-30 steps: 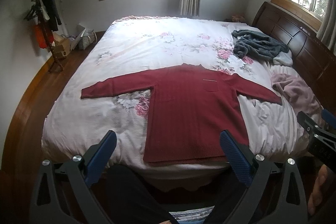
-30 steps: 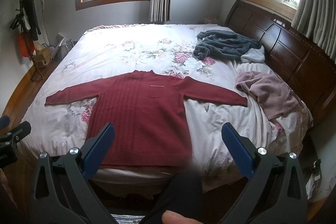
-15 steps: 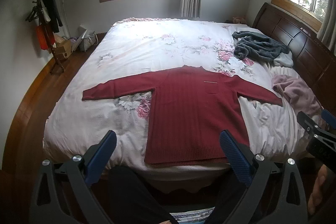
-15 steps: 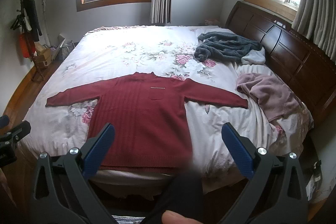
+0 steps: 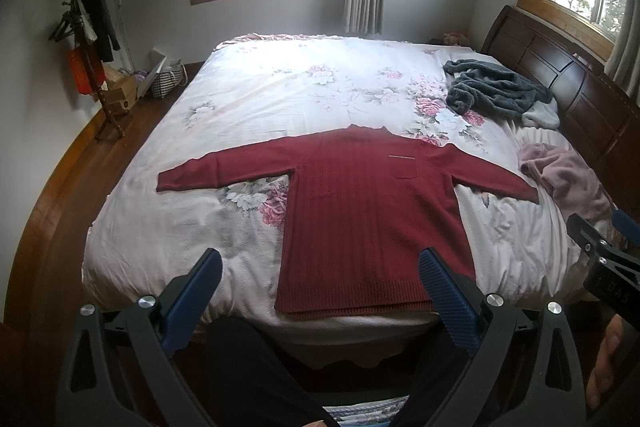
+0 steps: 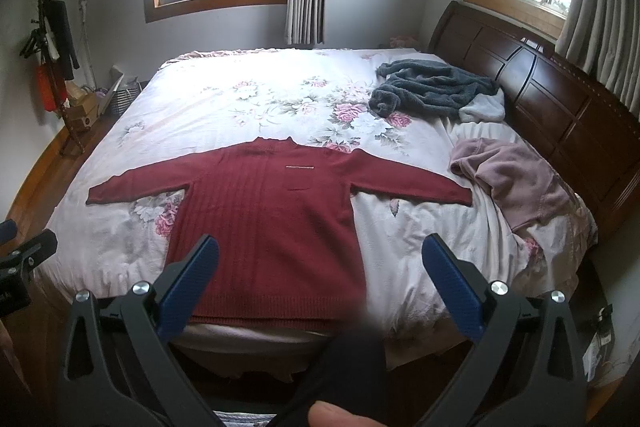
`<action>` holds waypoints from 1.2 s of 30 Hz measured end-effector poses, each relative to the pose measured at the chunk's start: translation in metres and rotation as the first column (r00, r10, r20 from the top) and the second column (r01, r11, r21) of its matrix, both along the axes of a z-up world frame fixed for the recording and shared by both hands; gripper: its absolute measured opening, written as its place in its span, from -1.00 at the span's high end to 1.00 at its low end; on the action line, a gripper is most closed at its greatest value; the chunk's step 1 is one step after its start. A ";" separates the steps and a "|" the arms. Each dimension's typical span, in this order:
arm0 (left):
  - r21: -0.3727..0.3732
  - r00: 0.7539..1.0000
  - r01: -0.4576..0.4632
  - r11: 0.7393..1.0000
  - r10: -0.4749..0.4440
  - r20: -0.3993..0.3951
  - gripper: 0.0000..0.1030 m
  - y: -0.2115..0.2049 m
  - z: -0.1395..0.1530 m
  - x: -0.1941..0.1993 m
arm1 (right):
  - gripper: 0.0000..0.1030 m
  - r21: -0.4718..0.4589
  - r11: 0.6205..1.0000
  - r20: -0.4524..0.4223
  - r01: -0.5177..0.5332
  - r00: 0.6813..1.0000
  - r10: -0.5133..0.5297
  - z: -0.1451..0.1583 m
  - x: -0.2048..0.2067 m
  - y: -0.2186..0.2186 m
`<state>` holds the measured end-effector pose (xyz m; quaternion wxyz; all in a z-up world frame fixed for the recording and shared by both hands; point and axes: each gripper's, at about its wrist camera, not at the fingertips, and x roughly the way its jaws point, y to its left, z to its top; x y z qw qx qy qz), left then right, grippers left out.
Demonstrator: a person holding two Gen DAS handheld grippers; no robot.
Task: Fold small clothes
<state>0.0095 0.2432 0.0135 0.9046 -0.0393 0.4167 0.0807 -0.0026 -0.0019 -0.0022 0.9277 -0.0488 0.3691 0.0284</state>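
A dark red knitted sweater [image 5: 360, 211] [image 6: 272, 219] lies flat on the bed, face up, sleeves spread to both sides and hem at the near edge. My left gripper [image 5: 320, 267] hangs open above the near edge of the bed, over the hem, holding nothing. My right gripper [image 6: 320, 255] is also open and empty, held at the same height over the sweater's lower right part. Each gripper shows at the edge of the other's view. Both stay well clear of the cloth.
The bed [image 5: 280, 99] has a floral cover. A grey fleece garment [image 5: 496, 91] [image 6: 432, 87] and a pink one [image 5: 568, 175] [image 6: 516, 179] lie by the dark wooden headboard [image 6: 560, 99] on the right. A coat stand [image 5: 88, 39] and boxes stand at left. A person's dark trouser legs show below.
Both views have drifted slightly downward and back, so the sweater sits a little lower in frame. Nothing on the bed has moved, and both grippers stay open.
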 end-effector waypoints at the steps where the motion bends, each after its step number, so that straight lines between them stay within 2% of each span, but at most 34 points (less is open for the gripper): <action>1: 0.000 1.000 0.000 1.000 0.000 0.000 -0.92 0.000 0.000 0.000 | -0.95 0.001 1.000 -0.001 -0.001 1.000 0.001 0.001 0.000 -0.001; 13: 0.002 1.000 -0.004 1.000 0.004 -0.009 -0.92 -0.001 -0.003 0.003 | -0.95 0.003 1.000 -0.013 0.005 1.000 -0.005 -0.005 0.002 -0.002; 23: 0.001 0.999 -0.011 1.000 0.011 -0.047 -0.92 -0.004 -0.019 0.024 | -0.95 0.006 1.000 -0.049 0.020 0.999 -0.020 -0.025 0.028 -0.006; 26: 0.003 0.998 -0.015 1.000 0.015 -0.056 -0.92 -0.004 -0.032 0.035 | -0.95 0.006 1.000 -0.026 0.025 0.999 -0.025 -0.038 0.043 -0.014; 28: -0.043 0.999 0.039 0.998 -0.041 -0.028 -0.92 -0.002 -0.047 0.044 | -0.95 0.061 0.998 0.006 -0.018 1.000 0.017 -0.055 0.057 -0.028; 30: -0.131 0.990 0.134 0.982 -0.138 -0.021 -0.92 -0.001 -0.065 0.057 | -0.95 0.131 0.991 -0.020 -0.028 0.999 0.031 -0.074 0.077 -0.046; 33: -0.189 0.988 0.135 0.973 -0.148 -0.054 -0.92 0.003 -0.092 0.079 | -0.93 0.244 0.969 -0.114 0.038 0.993 -0.010 -0.109 0.118 -0.094; 34: -0.201 0.988 0.132 0.971 -0.146 -0.056 -0.92 0.004 -0.098 0.085 | -0.93 0.309 0.946 -0.134 0.093 0.990 -0.053 -0.123 0.136 -0.123; 36: -0.219 0.987 0.124 0.968 -0.142 -0.069 -0.92 0.004 -0.109 0.098 | -0.90 0.378 0.910 -0.162 0.172 0.980 -0.118 -0.141 0.157 -0.159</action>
